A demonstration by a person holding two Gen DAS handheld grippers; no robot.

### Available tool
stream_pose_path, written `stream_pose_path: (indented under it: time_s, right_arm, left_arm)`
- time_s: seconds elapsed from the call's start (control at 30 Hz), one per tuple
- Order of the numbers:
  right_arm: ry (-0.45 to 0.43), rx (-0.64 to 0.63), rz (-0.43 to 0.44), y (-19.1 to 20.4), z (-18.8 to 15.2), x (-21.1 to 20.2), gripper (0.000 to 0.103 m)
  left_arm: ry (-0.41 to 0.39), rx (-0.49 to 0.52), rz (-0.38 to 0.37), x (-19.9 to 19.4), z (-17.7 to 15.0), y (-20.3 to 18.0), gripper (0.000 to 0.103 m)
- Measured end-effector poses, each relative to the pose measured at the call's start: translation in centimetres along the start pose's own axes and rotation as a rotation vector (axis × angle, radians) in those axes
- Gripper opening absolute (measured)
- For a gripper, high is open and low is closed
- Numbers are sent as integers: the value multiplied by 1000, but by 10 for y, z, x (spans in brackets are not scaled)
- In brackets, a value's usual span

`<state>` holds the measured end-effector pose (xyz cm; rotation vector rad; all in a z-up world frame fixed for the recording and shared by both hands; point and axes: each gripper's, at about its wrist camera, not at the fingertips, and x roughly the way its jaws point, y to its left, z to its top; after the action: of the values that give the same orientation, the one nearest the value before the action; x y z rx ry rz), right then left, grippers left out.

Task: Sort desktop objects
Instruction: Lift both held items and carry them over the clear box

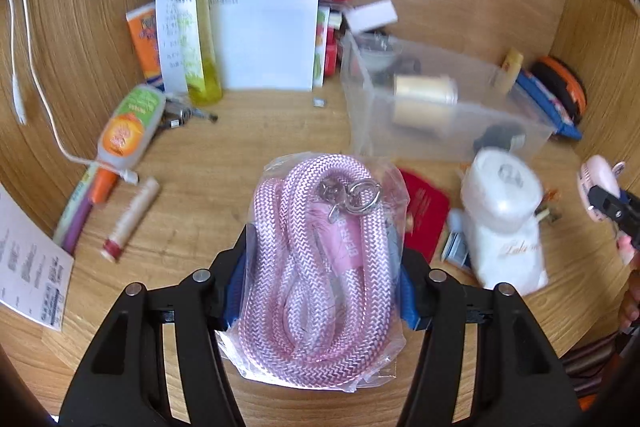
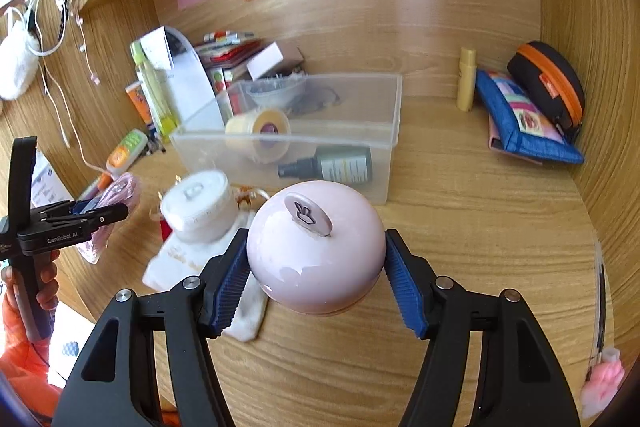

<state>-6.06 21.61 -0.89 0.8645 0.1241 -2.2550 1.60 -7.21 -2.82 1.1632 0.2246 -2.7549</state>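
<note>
My left gripper (image 1: 324,279) is shut on a clear bag of pink rope (image 1: 320,267) with a metal clasp, held above the wooden desk (image 1: 224,131). It also shows at the left of the right wrist view (image 2: 100,215). My right gripper (image 2: 316,267) is shut on a round pink case (image 2: 316,247) with a grey tab on top; it also shows at the right edge of the left wrist view (image 1: 600,191). A clear plastic bin (image 2: 360,131) stands ahead and holds a tape roll (image 2: 260,135) and a dark spray bottle (image 2: 332,165).
A white jar on a white pouch (image 1: 500,211) and a red booklet (image 1: 424,211) lie by the bin. A yellow spray bottle (image 1: 196,27), papers (image 1: 264,39), tubes and a lip balm (image 1: 132,219) are at the left. A blue pouch (image 2: 524,119) and orange-black case (image 2: 548,83) sit at the right.
</note>
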Motion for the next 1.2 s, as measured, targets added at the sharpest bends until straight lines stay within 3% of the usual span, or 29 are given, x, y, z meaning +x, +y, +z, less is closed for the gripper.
stream_pose_path:
  time_s: [0.4,0.7,0.97,1.2]
  right_arm:
    - [-65,-36,15,1,38,8,61]
    - [-107,-60,38,1,73,22,61]
    - [-91,-78,44,-4,103,48,61]
    - [-11,-77,43,-13,118,85,61]
  left_arm:
    - [-135,39,-52,-13,53,-20,59]
    - [-181,74,-76,0,94,-44,59]
    - [-170,74,-100,26,131,-50,59]
    - [-83,72,-118,68,151,-58,59]
